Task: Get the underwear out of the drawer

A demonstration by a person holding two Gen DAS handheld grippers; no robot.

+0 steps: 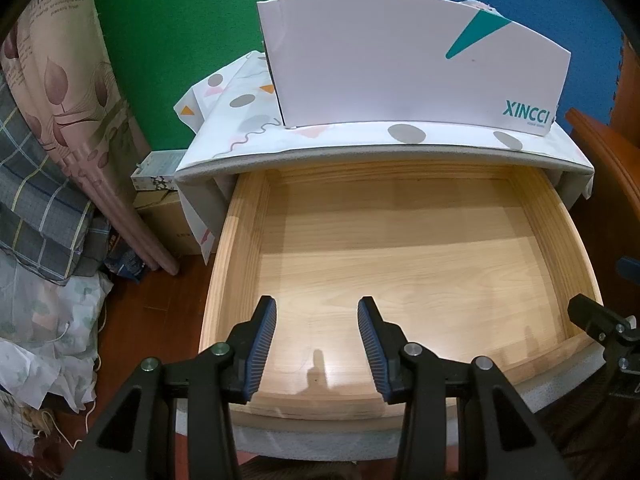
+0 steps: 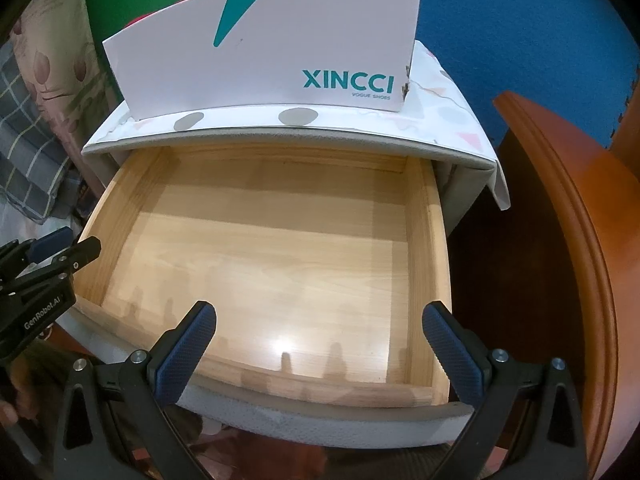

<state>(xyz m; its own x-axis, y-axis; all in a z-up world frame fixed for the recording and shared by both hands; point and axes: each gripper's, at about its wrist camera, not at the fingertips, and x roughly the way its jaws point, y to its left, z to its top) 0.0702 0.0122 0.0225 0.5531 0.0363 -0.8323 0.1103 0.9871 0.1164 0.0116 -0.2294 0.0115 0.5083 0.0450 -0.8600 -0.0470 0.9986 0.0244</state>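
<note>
While the left wrist view looks down into the pulled-out drawer (image 1: 400, 264), the left tongs (image 1: 317, 344) hang over its front part with a modest gap between the blue pads and nothing in it. Only bare wood shows on the drawer's floor; no underwear can be seen in this view. A white box (image 1: 400, 68) marked XINCCI stands on the patterned cloth (image 1: 240, 116) that covers the cabinet top behind the drawer. Folded bedding (image 1: 52, 160) is piled at the left, and part of the right tongs (image 1: 604, 328) shows at the right edge. From the right wrist view, the right tongs (image 2: 320, 348) stand wide apart over the drawer's (image 2: 280, 256) front edge, holding nothing. Its floor is bare here too, with no underwear visible. The box (image 2: 272, 52) sits on top, a brown wooden piece (image 2: 568, 216) stands at the right, and the left tongs (image 2: 52, 260) reach in from the left edge.
</note>
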